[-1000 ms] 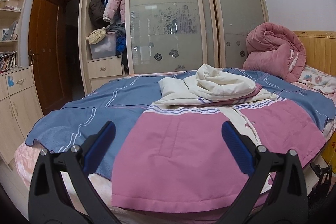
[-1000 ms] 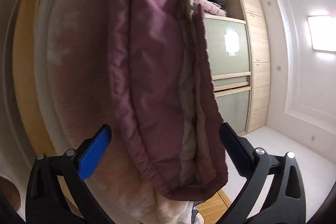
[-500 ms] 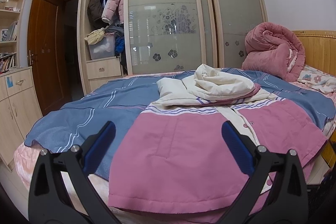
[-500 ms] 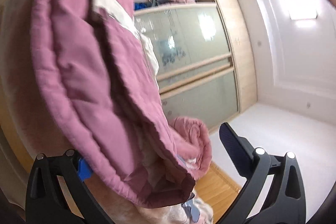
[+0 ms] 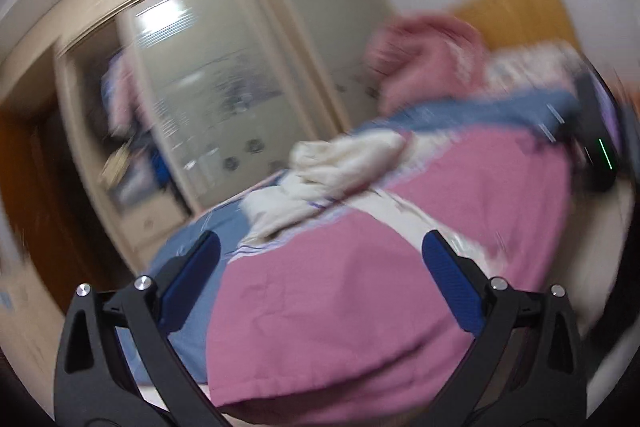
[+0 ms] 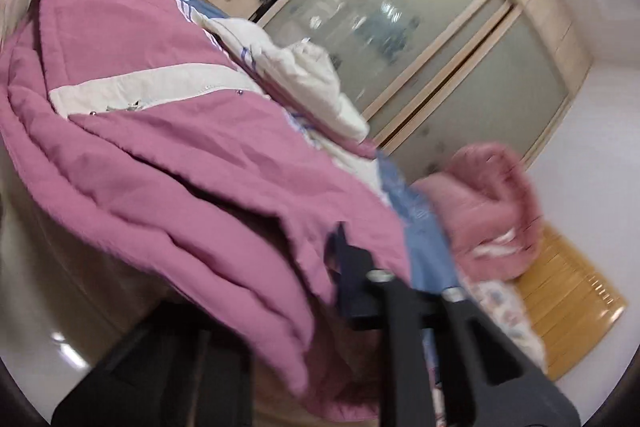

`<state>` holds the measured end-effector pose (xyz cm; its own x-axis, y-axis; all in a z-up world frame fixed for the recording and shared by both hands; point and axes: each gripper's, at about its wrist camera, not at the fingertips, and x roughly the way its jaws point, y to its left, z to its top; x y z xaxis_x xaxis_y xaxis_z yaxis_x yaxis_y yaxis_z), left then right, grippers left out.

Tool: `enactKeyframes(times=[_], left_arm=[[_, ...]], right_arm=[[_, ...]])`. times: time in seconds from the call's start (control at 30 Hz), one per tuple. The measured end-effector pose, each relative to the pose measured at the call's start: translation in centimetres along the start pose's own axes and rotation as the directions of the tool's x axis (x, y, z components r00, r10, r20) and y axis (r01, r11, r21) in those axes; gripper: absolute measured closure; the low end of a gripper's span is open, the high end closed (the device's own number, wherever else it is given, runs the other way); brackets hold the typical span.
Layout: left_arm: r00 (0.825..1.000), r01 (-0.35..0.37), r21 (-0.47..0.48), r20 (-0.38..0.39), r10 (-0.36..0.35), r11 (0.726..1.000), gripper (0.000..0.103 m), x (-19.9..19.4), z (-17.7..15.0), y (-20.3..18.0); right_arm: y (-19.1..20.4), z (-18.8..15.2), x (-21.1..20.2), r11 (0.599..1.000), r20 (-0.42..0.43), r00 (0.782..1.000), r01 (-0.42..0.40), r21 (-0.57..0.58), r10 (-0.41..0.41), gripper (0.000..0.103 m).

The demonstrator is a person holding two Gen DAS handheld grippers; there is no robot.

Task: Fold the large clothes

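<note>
The pink coat (image 5: 360,291) lies spread along the near edge of the bed (image 5: 188,259), its hem hanging a little over that edge and its cream hood (image 5: 340,163) bunched toward the middle. My right gripper (image 6: 340,267) has a fold of the coat's side edge draped over it; cloth hides the fingers, so I cannot tell whether they are clamped or only buried. My left gripper (image 5: 320,279) hangs over the hem with its jaws wide apart, holding nothing.

I judge the main risk is the padded fabric sliding out on the right, or one-sided pulling dragging the whole coat off the near edge. The blue bedspread (image 6: 424,239) underneath could be pinched along with it. The rolled pink quilt (image 6: 488,211) at the headboard (image 6: 568,287) corner and the wardrobe (image 5: 240,75) beyond stand well apart.
</note>
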<state>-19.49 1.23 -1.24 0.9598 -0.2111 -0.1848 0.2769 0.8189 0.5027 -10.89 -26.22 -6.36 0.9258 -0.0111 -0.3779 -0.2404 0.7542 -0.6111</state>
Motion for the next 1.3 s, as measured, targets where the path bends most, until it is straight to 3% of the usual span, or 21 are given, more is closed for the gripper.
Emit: enactKeyframes(times=[0.1,0.17,0.3,0.5,0.6,0.67,0.7,0.73,0.8,0.87,1.0,1.3], left_arm=[[0.998,0.038,0.149,-0.051,-0.030,0.988,0.002,-0.2,-1.2,-2.4],[0.997,0.048,0.200,-0.076,-0.033,0.979,0.002,-0.3,-2.0,-3.2],[0.992,0.089,0.264,-0.114,-0.060,0.960,0.002,-0.2,-2.7,-4.1],[0.987,0.062,0.386,-0.161,0.001,0.921,0.002,3.0,-3.6,-4.8],[0.985,0.049,0.379,-0.172,0.018,0.924,0.002,4.6,-3.3,-4.0],[0.981,0.045,0.374,-0.190,0.029,0.926,0.006,5.9,-3.2,-3.6],[0.974,0.041,0.376,-0.222,0.047,0.926,0.019,7.1,-3.3,-3.3],[0.967,0.043,0.367,-0.248,0.054,0.929,0.056,7.7,-3.3,-3.2],[0.952,0.034,0.291,-0.302,0.058,0.956,0.092,9.1,-3.0,-1.8],[0.946,0.078,0.203,-0.324,-0.008,0.976,0.094,9.4,-2.5,-0.6],[0.947,0.025,0.074,-0.322,0.000,0.997,0.095,9.4,-1.8,0.9],[0.962,-0.054,-0.122,-0.272,0.019,0.991,0.096,9.0,-0.5,2.8]], right_arm=[[-1.6,1.5,0.2,0.991,-0.009,0.996,-0.083,0.109,0.085,0.096],[-2.8,2.9,0.2,0.978,0.010,0.994,-0.106,0.178,0.106,0.096],[-5.0,4.3,-1.2,0.950,0.062,0.989,-0.144,0.275,0.132,0.096],[-7.4,6.1,-0.8,0.923,0.117,0.984,-0.164,0.347,0.131,0.096],[-8.2,6.4,-0.5,0.909,0.133,0.982,-0.172,0.379,0.131,0.096],[-8.5,6.5,-0.4,0.899,0.141,0.981,-0.179,0.400,0.133,0.096],[-8.5,6.5,-0.3,0.898,0.143,0.981,-0.176,0.403,0.129,0.096],[-8.5,6.4,-0.3,0.898,0.144,0.982,-0.174,0.404,0.125,0.096],[-8.5,6.2,0.0,0.892,0.143,0.981,-0.177,0.416,0.128,0.096],[-8.5,5.8,0.1,0.886,0.139,0.982,-0.174,0.429,0.126,0.096],[-8.1,5.0,0.6,0.878,0.121,0.984,-0.172,0.446,0.131,0.096],[-7.9,4.2,0.3,0.851,0.124,0.986,-0.162,0.499,0.115,0.096]])
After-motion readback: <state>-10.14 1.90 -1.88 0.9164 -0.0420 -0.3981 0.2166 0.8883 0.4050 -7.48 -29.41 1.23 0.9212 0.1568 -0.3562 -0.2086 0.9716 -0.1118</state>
